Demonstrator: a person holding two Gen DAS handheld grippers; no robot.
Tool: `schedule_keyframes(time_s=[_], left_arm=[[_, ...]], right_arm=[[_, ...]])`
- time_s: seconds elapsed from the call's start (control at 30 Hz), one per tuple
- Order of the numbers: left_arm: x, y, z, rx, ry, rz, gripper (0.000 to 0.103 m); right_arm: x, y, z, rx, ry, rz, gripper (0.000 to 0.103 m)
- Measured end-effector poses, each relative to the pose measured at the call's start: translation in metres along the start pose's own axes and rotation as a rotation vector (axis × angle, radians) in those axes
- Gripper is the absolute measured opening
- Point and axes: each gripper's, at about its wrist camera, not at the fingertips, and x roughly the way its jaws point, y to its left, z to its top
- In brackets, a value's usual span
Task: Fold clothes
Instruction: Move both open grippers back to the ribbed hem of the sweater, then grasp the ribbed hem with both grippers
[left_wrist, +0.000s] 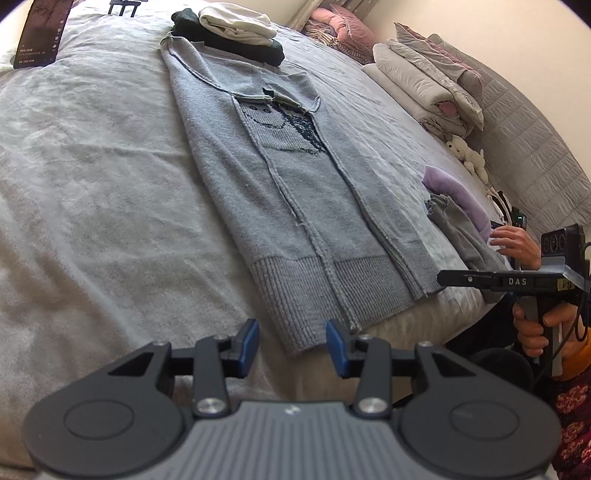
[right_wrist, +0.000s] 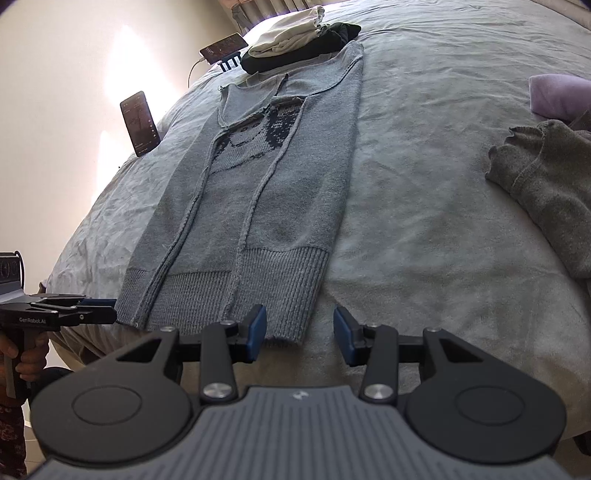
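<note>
A grey knit sweater, sides folded inward, lies flat on the bed, hem at the near edge. The left gripper and right gripper hover there, jaws wide apart, holding nothing.

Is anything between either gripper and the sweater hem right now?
Nothing visible. The left gripper and right gripper are both open just short of the grey sweater hem, with only bare bedspread between.
</note>
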Motion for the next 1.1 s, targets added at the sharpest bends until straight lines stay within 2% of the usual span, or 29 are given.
schedule_keyframes(time_s=[0.1, 0.17, 0.2, 0.27, 0.3, 0.4, 0.53, 0.7, 0.8, 1.1], left_arm=[[0.007, 0.003, 0.000, -0.020, 0.018, -0.028, 0.036], [0.010, 0.003, 0.000, -0.019, 0.027, -0.036, 0.029], [0.011, 0.003, -0.001, -0.015, 0.031, -0.039, 0.027], [0.013, 0.003, -0.001, -0.005, 0.038, -0.044, 0.010], [0.013, 0.003, -0.001, 0.001, 0.039, -0.045, 0.008], [0.010, 0.000, -0.001, 0.020, 0.020, -0.061, 0.007], [0.003, 0.001, 0.006, -0.005, -0.023, -0.112, 0.006], [-0.008, 0.003, 0.028, -0.048, -0.118, -0.163, 0.006], [-0.006, 0.008, 0.046, -0.070, -0.174, -0.152, 0.006], [0.033, 0.046, 0.089, -0.228, -0.216, -0.061, 0.006]], right_arm=[[0.005, 0.000, 0.000, -0.007, 0.015, 0.006, 0.045], [0.008, 0.003, -0.001, -0.031, 0.022, -0.002, 0.045], [0.009, 0.004, -0.002, -0.043, 0.025, -0.006, 0.042], [0.011, 0.005, -0.002, -0.061, 0.034, 0.007, 0.025], [0.011, 0.004, -0.001, -0.054, 0.042, 0.025, 0.013], [0.008, 0.002, 0.002, -0.044, 0.033, 0.055, 0.011], [-0.001, 0.002, 0.012, -0.007, -0.002, 0.111, 0.011], [-0.009, 0.004, 0.031, 0.025, -0.067, 0.166, 0.011], [-0.005, 0.004, 0.050, 0.047, -0.108, 0.159, 0.011], [0.042, -0.012, 0.096, 0.142, -0.135, 0.083, 0.011]])
